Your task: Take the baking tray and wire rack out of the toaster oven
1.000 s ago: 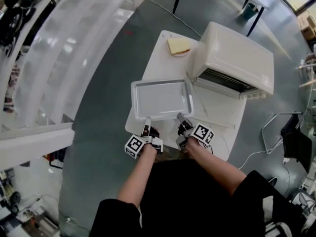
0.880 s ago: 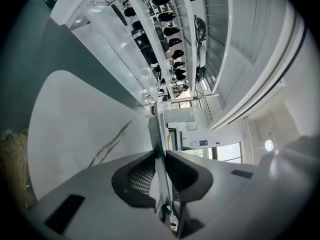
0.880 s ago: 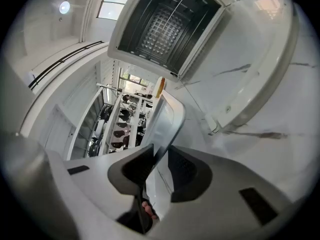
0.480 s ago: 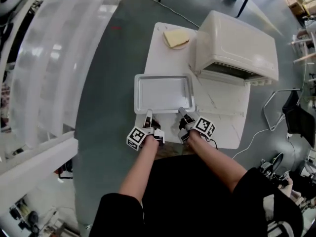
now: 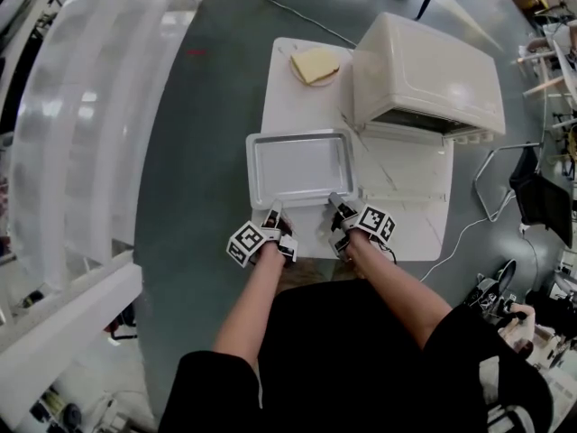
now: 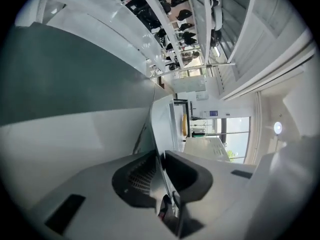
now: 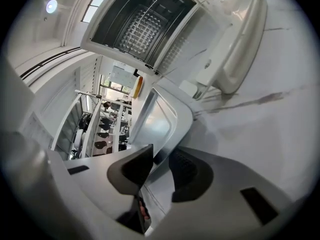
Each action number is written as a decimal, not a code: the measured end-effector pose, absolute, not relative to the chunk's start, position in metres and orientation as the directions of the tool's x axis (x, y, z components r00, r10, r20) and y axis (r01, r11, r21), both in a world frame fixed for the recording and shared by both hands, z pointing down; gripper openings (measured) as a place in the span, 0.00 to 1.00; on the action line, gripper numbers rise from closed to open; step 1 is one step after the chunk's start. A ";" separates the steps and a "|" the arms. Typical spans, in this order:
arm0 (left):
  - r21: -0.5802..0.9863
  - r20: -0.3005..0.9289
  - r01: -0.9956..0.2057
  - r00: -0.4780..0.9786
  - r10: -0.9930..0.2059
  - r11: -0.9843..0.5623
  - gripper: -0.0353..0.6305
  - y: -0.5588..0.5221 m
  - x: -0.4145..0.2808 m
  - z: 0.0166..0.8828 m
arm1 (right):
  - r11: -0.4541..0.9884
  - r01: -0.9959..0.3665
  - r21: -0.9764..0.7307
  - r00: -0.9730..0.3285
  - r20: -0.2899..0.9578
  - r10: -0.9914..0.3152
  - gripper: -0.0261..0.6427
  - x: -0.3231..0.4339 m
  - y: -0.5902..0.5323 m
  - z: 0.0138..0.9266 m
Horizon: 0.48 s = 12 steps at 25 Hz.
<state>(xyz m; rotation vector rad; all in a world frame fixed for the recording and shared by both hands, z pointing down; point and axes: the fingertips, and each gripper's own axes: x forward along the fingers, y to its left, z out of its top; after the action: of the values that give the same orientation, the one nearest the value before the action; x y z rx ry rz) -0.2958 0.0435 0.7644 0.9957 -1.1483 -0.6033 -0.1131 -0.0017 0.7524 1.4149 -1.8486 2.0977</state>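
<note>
Head view: the inside of the toaster oven [image 5: 424,70] is hidden under its own top, so the wire rack cannot be made out. I count one baking tray [image 5: 302,165], one oven, one slice of bread [image 5: 314,64] and two claws. The tray is over the white table [image 5: 406,215], its long axis across the person, its left end past the table edge. Whether it rests there, I cannot tell. The left claw [image 5: 273,211] and right claw [image 5: 334,205] are at its near rim.

Left gripper view: the left claw [image 6: 161,156] is narrow and pinches the tray [image 6: 162,126], seen edge-on.

Right gripper view: the right claw [image 7: 160,156] grips the rim of the tray [image 7: 155,116]. The oven [image 7: 115,44] is open, its door [image 7: 235,49] down. A grid [image 7: 142,29] shows inside; it is unclear what it is.
</note>
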 end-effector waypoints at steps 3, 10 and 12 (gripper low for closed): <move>0.858 0.503 -0.100 0.373 -0.780 0.505 0.16 0.044 -0.297 0.771 | -0.332 -0.556 -0.762 -0.579 0.642 -0.503 0.22 -0.115 0.001 0.760; 0.817 0.562 -0.143 0.413 -0.717 0.558 0.16 0.046 -0.299 0.777 | -0.396 -0.603 -0.692 -0.540 0.720 -0.436 0.25 -0.118 0.006 0.769; 0.804 0.577 -0.133 0.410 -0.706 0.579 0.16 0.047 -0.299 0.780 | -0.402 -0.612 -0.681 -0.535 0.731 -0.424 0.25 -0.118 0.007 0.769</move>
<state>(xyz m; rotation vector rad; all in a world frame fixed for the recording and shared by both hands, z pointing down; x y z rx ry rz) -0.2993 0.0470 0.7802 0.9126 -1.1147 -0.4318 -0.1183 0.0065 0.7694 1.4374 -1.6339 2.0716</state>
